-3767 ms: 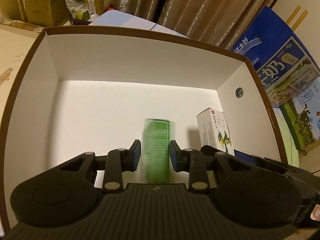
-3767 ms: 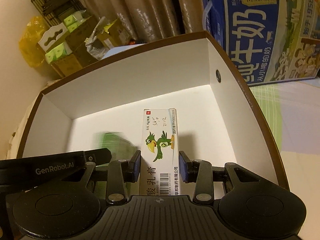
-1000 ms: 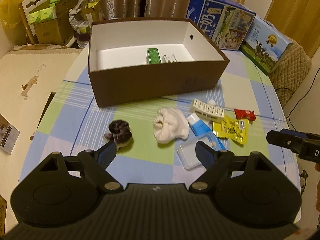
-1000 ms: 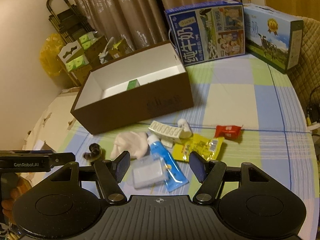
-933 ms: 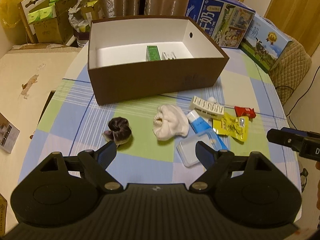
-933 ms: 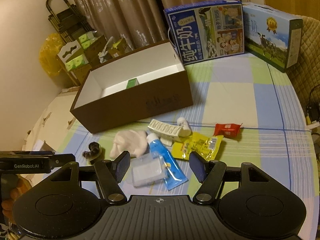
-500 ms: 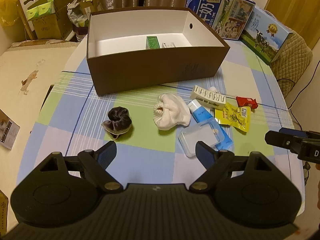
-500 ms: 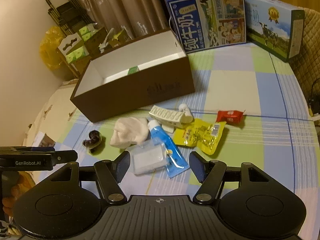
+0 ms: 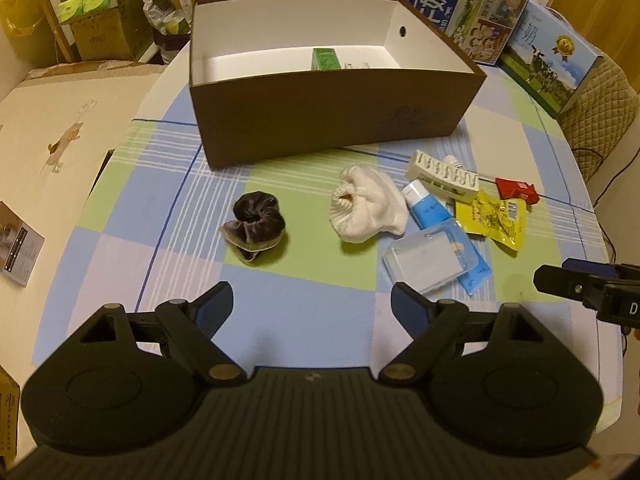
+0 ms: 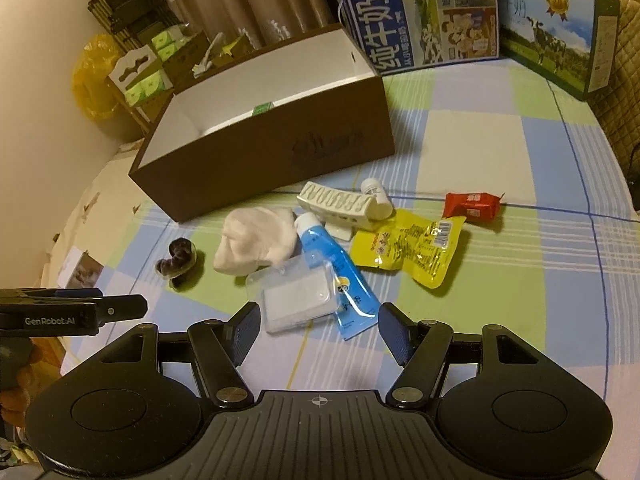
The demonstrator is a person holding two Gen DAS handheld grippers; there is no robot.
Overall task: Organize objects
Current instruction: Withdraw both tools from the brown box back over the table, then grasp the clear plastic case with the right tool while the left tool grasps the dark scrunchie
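Note:
A brown box (image 9: 332, 108) (image 10: 248, 160) with a white inside holds a green carton (image 9: 326, 59) and a white carton barely showing beside it. In front of it on the checked cloth lie a dark scrunchie (image 9: 254, 220) (image 10: 178, 260), a white sock (image 9: 366, 210) (image 10: 256, 242), a blue tube (image 9: 434, 216) (image 10: 336, 272), a clear plastic case (image 9: 426, 260) (image 10: 296, 298), a white hair claw (image 9: 442, 170) (image 10: 340, 204), a yellow packet (image 9: 494, 220) (image 10: 412, 248) and a red packet (image 9: 516, 190) (image 10: 472, 204). My left gripper (image 9: 312, 308) and right gripper (image 10: 318, 330) hang open and empty above the near table edge.
Two milk cartons (image 10: 416, 12) (image 10: 556, 28) stand behind the box at the back right. Cardboard boxes with green packs (image 9: 96, 20) and curtains are beyond the table. A small white bottle (image 10: 378, 200) lies behind the hair claw. A booklet (image 9: 20, 248) lies off the left.
Both grippers let go of the cartons in the box, drew back and opened wide. Over the last second they have come lower and closer to the loose items.

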